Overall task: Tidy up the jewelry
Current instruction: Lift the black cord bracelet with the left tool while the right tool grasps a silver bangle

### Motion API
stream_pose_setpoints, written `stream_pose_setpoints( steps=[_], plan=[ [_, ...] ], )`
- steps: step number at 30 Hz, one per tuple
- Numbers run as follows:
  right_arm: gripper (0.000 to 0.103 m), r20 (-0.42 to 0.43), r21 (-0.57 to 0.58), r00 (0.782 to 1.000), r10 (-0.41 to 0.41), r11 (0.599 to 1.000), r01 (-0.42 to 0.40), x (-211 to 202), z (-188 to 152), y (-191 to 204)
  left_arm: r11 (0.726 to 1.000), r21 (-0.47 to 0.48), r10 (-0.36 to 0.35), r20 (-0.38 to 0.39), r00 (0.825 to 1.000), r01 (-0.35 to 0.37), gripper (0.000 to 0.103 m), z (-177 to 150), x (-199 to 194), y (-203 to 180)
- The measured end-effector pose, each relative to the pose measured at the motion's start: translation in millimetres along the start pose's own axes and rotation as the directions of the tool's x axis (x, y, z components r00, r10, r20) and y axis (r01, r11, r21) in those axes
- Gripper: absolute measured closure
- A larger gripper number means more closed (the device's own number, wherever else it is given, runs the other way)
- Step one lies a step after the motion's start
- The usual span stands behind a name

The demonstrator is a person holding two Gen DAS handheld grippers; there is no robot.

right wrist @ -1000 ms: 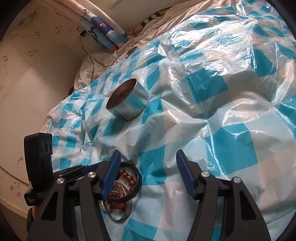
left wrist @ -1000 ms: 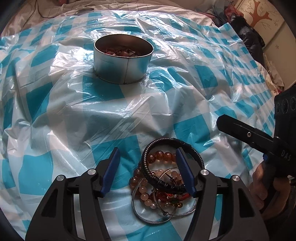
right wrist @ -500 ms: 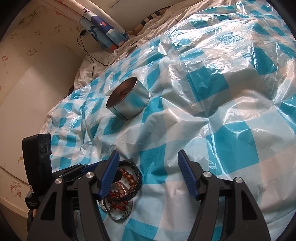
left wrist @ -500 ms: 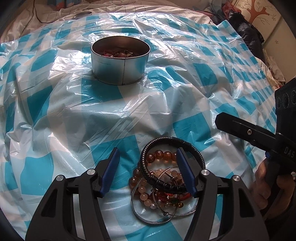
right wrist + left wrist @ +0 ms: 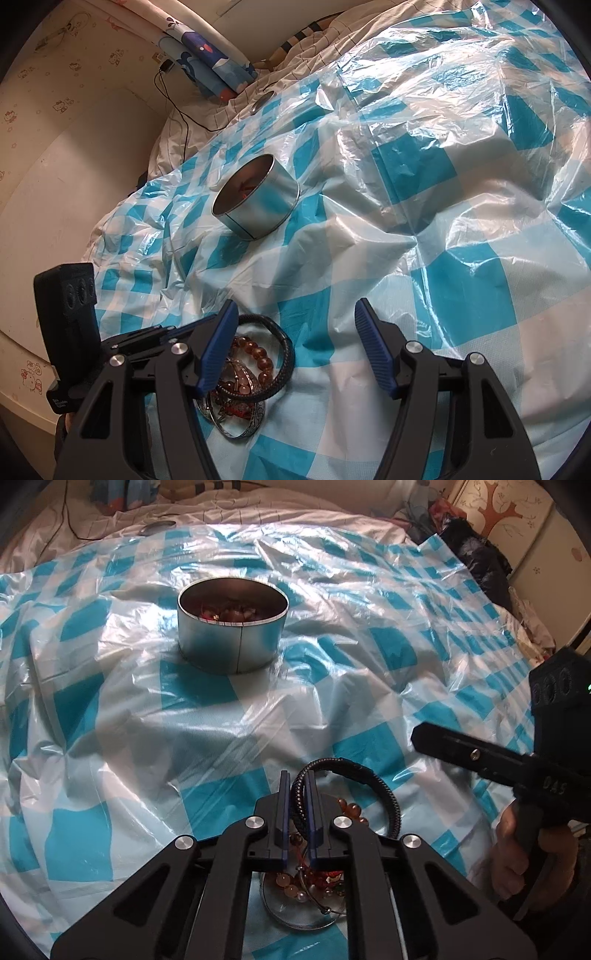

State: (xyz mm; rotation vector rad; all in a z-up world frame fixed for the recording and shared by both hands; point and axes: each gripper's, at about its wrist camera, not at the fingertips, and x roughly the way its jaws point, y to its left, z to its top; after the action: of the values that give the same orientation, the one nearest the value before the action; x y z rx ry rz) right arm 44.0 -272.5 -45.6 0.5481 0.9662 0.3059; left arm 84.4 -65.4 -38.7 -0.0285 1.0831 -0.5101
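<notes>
Left wrist view shows the left gripper [image 5: 298,794], jaws just closed on the black braided bracelet [image 5: 354,775] atop the jewelry pile [image 5: 306,882]: lift slowly, untangling it, toward the metal tin [image 5: 232,642].

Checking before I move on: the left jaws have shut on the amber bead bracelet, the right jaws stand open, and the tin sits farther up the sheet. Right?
Not quite. The left gripper has just closed its jaws on the black braided bracelet, not the amber bead bracelet, which lies on the sheet; the left wrist view shows this. The right gripper is open, and the tin sits farther up.
</notes>
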Motion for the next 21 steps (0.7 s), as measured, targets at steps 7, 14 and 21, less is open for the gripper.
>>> stream_pose_setpoints(
  steps=[7, 14, 21],
  plan=[
    [0.039, -0.028, -0.025, 0.999, 0.017, 1.000, -0.017, 1.6, -1.3, 4.8, 0.997, -0.081, 0.006, 0.044, 0.999, -0.002, 0.096, 6.7, -16.3, 27.9],
    [0.040, -0.198, -0.282, 0.980, 0.010, 0.957, -0.066, 20.8, -24.5, 48.1, 0.989, -0.143, 0.046, 0.062, 0.997, -0.037, 0.096, 7.8, -23.9, 54.4],
    [0.076, -0.194, -0.339, 0.980, -0.032, 0.940, -0.037, 21.5, -30.1, 48.0, 0.988, -0.145, 0.055, 0.054, 0.997, -0.046, 0.096, 5.9, -23.4, 57.5]
  ],
)
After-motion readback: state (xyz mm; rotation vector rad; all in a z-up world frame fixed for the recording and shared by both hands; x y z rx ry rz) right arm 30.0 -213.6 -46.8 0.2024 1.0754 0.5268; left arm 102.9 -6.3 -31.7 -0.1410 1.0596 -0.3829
